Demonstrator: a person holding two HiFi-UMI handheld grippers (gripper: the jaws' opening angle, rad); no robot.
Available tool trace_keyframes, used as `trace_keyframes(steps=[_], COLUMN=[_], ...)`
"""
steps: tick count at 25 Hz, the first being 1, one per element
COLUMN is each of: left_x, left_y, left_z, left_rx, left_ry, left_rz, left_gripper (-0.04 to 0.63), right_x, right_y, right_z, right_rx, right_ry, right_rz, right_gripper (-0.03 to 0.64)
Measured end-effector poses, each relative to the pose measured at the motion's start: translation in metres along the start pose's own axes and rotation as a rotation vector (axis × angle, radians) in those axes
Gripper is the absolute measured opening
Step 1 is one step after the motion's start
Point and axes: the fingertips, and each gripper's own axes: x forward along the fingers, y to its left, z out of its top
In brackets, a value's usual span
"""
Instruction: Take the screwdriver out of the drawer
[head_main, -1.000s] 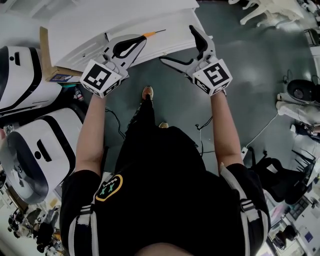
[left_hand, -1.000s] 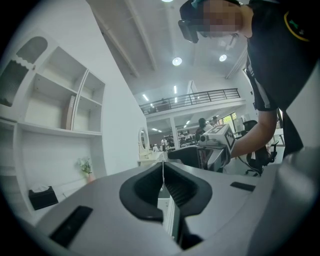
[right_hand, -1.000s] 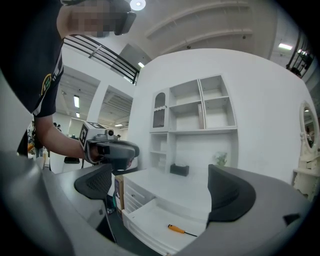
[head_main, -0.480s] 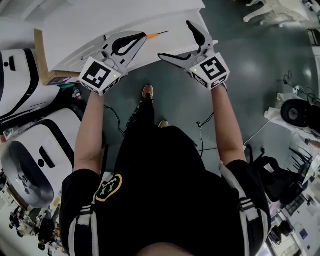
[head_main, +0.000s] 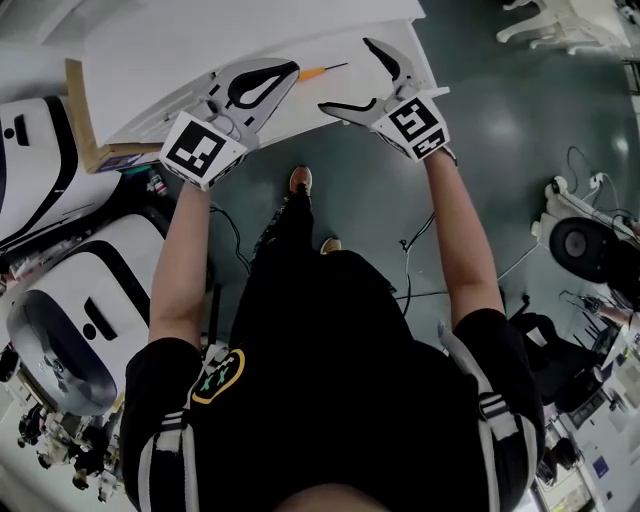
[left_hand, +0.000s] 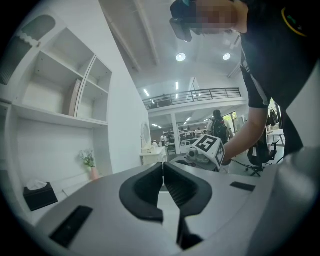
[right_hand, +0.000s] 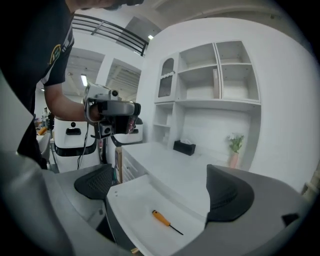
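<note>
The screwdriver (head_main: 312, 73) has an orange handle and a thin dark shaft. It lies flat in the open white drawer (head_main: 380, 85) and also shows in the right gripper view (right_hand: 162, 219), between the spread jaws and below them. My right gripper (head_main: 346, 76) is open above the drawer (right_hand: 131, 200), apart from the tool. My left gripper (head_main: 289, 71) is shut with nothing between its pads (left_hand: 163, 169). Its tip hovers just left of the handle in the head view. The right gripper view shows that gripper (right_hand: 113, 114) held well above the drawer.
The white desk top (head_main: 200, 40) runs behind the drawer, with a black tissue box (right_hand: 185, 147) and a small plant (right_hand: 234, 148) at the wall under shelves. White machines (head_main: 45, 150) and a cardboard panel (head_main: 78, 110) stand to the left. Cables (head_main: 405, 265) cross the floor.
My right gripper has shifted forward over the drawer, nearer the screwdriver. The left gripper has stayed shut and hardly moved. The screwdriver lies where it was.
</note>
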Motion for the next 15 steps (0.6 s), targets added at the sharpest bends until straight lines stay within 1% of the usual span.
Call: trace_keyframes(steps=[2,8,12,15], left_x=[0.001,0.001,0.000,-0.003], left_y=[0.004,0.013,0.016,0.020], left_z=[-0.005,-0.010,-0.005,-0.006], left_rx=[0.001,0.007,-0.058,-0.069], left_ry=[0.014,0.001,-0.009,-0.007], left_rz=[0.008,0.004,0.016,0.023], left_gripper=[0.021,0.021,0.021,0.021], right_x=[0.011,0.046,0.068,0.081], right_y=[-0.001,-0.007,-0.009,-0.008], right_z=[-0.012,-0.045,-0.073,-0.093], right_rx=[-0.013,-0.081,-0.119,-0.145], right_ry=[0.032,0.144,0.221,0.276], right_rz=[0.020,0.093,0.140,0.178], right_gripper=[0.589,0.589,0.589,0.589])
